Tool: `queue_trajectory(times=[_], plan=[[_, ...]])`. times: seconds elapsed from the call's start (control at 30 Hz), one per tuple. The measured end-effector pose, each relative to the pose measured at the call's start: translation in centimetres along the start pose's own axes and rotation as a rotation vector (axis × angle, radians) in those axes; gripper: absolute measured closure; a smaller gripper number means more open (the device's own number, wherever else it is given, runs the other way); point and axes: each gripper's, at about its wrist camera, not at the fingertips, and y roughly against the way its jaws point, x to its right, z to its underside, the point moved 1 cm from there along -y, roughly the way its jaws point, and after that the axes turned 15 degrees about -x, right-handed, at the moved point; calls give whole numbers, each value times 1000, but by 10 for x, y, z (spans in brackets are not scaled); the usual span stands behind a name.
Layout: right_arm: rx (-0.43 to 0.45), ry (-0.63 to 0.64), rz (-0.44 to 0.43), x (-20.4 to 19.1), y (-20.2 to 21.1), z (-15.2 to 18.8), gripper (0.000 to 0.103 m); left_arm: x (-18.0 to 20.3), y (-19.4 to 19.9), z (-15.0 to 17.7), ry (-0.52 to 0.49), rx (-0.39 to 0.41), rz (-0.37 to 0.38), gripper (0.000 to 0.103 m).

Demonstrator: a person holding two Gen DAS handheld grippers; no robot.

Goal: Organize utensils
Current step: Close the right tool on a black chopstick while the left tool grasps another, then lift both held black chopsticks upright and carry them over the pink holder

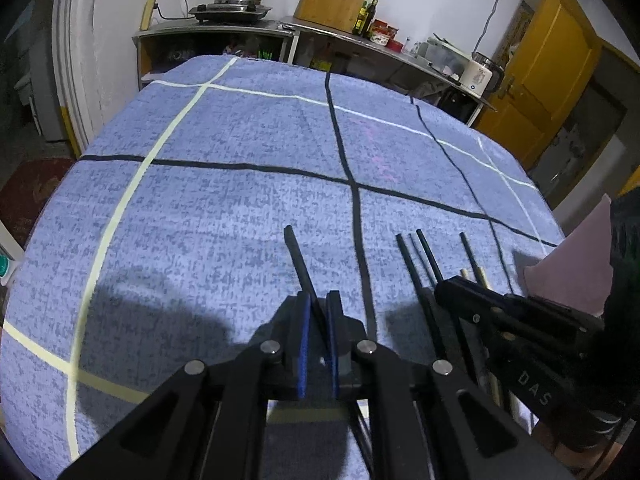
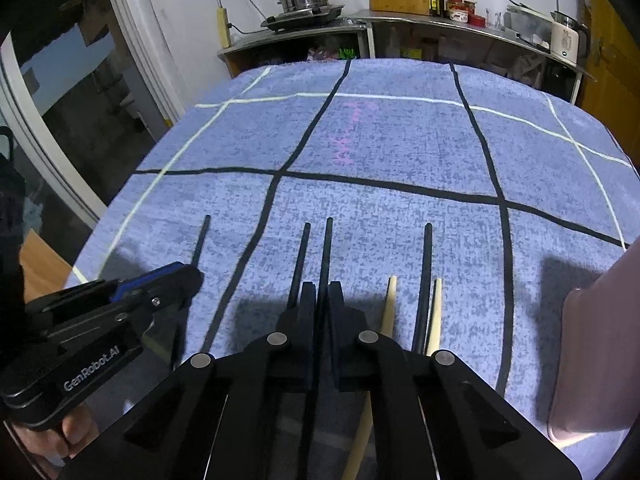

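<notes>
Both grippers sit nearly closed, each pinching one black chopstick — left gripper (image 1: 318, 308), right gripper (image 2: 322, 300). We see the loose chopsticks (image 2: 424, 280) beside them on the blue cloth (image 2: 400, 140). Thin grip probably — either stick could pivot or slip out.

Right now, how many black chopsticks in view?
4. One in the left gripper, sticking out left of the black line. One in the right gripper, one just left of it, one right by the pale chopsticks. More may hide under the grippers.
</notes>
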Motion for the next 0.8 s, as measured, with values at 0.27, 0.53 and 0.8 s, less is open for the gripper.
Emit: queue_trajectory(times=[0.27,0.53,0.8], plan=[[91,4,-33,-4,49,7,98,16,47,3,-47,84,41,97],[200,6,-56,-8,111,22,98,37,112,11,-115,184,69,98],[292,11,-67,-12,160,40,98,56,158,23,-171,254,88,98]])
